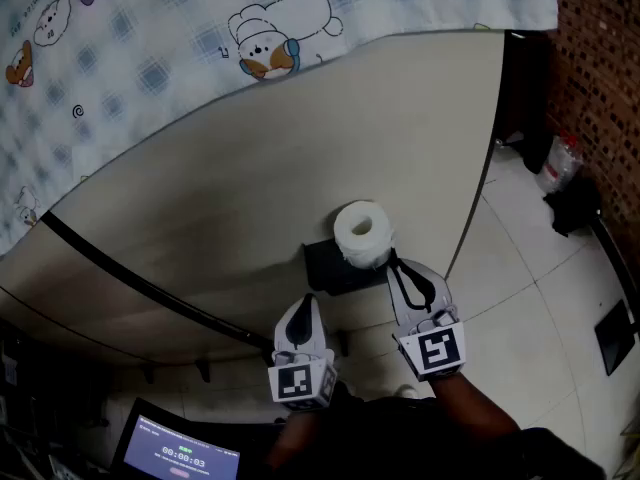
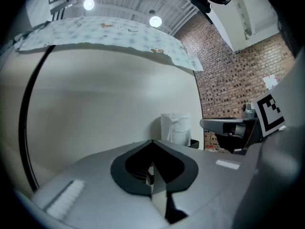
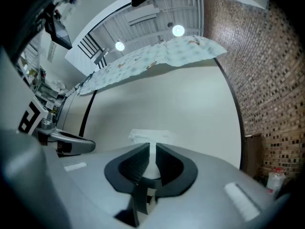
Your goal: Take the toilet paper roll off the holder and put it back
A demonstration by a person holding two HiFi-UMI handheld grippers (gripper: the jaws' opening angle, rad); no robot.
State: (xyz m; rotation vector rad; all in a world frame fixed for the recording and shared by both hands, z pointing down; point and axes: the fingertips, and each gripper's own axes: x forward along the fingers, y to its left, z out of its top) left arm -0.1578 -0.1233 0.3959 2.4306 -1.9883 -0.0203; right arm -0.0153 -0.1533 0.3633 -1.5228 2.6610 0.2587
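Grey left gripper [image 1: 303,306] and right gripper [image 1: 395,266] have black jaws and marker cubes [image 1: 303,384].

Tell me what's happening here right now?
A person holds a hand-held gripper in each hand before a toilet paper roll that sits upright on its black holder. The right hand-held gripper is closed with its tips at the roll's edge. The left hand-held gripper is shut and empty nearby.

White roll [image 1: 361,233] on black holder [image 1: 335,266]
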